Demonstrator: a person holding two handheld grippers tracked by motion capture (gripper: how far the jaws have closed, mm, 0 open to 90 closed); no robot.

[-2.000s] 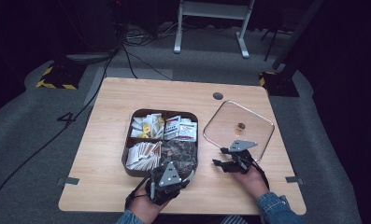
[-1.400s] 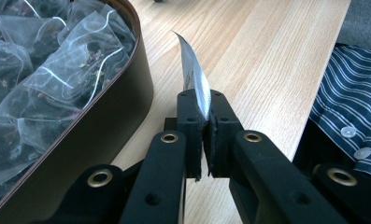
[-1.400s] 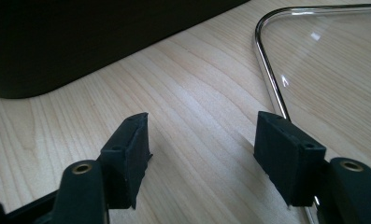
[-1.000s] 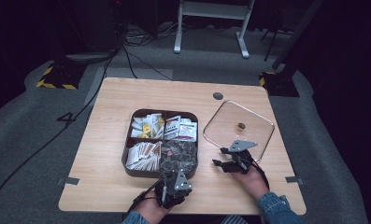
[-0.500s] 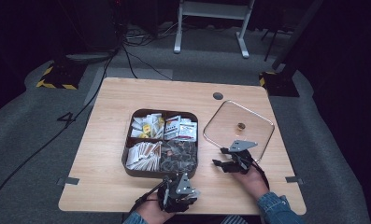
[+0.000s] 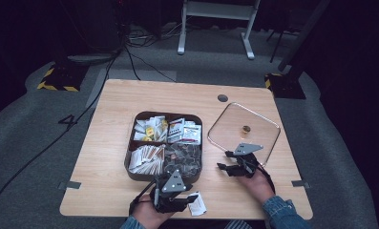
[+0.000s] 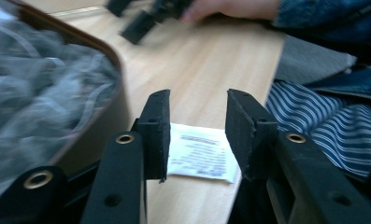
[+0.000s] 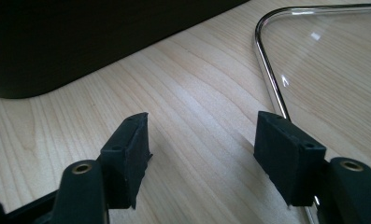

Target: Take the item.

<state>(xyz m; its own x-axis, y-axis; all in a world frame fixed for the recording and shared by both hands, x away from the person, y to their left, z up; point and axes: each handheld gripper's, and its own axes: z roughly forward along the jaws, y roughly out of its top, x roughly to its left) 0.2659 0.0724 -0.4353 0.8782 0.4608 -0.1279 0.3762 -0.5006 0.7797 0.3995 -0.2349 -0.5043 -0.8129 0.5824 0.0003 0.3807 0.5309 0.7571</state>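
Since two seconds ago my left tool (image 6: 193, 199) has drawn back from the tray (image 6: 130, 157) toward the worktop's (image 6: 106, 143) 6 o'clock edge, and a white packet (image 6: 197, 203) now lies flat on the wood beneath it. Its jaws stand moderately apart, straddling the packet without gripping it. My right tool (image 6: 224, 160) rests wide and empty at the glass lid's (image 6: 258, 125) 7 o'clock corner; the packet's print is too blurred to read.

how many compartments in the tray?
4. The tray splits into far-left with yellow and white packets, far-right with white packets, near-left with brown-white sachets, and near-right with dark packets.
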